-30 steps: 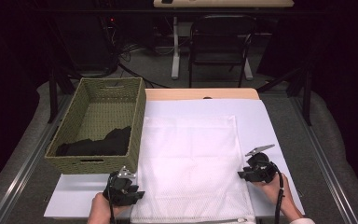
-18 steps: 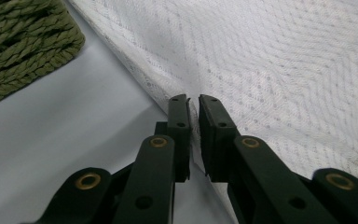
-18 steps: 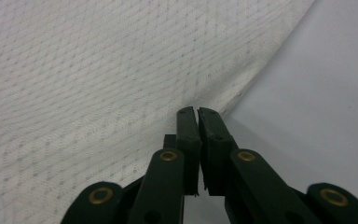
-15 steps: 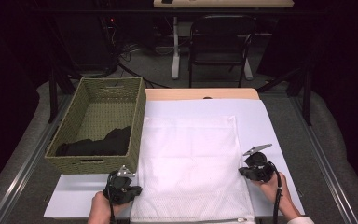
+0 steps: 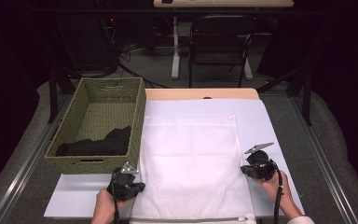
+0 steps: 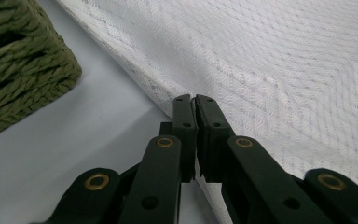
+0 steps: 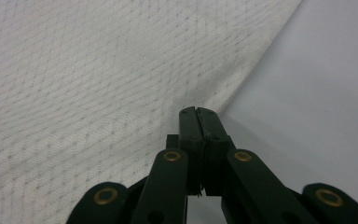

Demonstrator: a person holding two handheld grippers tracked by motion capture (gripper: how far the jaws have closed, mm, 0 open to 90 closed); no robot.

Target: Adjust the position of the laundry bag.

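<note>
A white mesh bag (image 5: 191, 158) lies flat on the white table cover (image 5: 256, 116), its zipper edge nearest me. My left gripper (image 5: 137, 185) is at the bag's left edge, near the front. In the left gripper view the jaws (image 6: 195, 100) stand together, pinching the hem of the mesh (image 6: 270, 60). At the bag's right edge sits my right gripper (image 5: 243, 169). Its jaws (image 7: 196, 111) are likewise shut on the border of the mesh (image 7: 74, 70), which lifts slightly there.
A green woven basket (image 5: 137, 121) stands just left of the bag with a black cloth (image 5: 98, 142) lying in its near end; its corner (image 6: 18, 70) is close to my left gripper. A chair (image 5: 219, 42) stands beyond the table's far edge.
</note>
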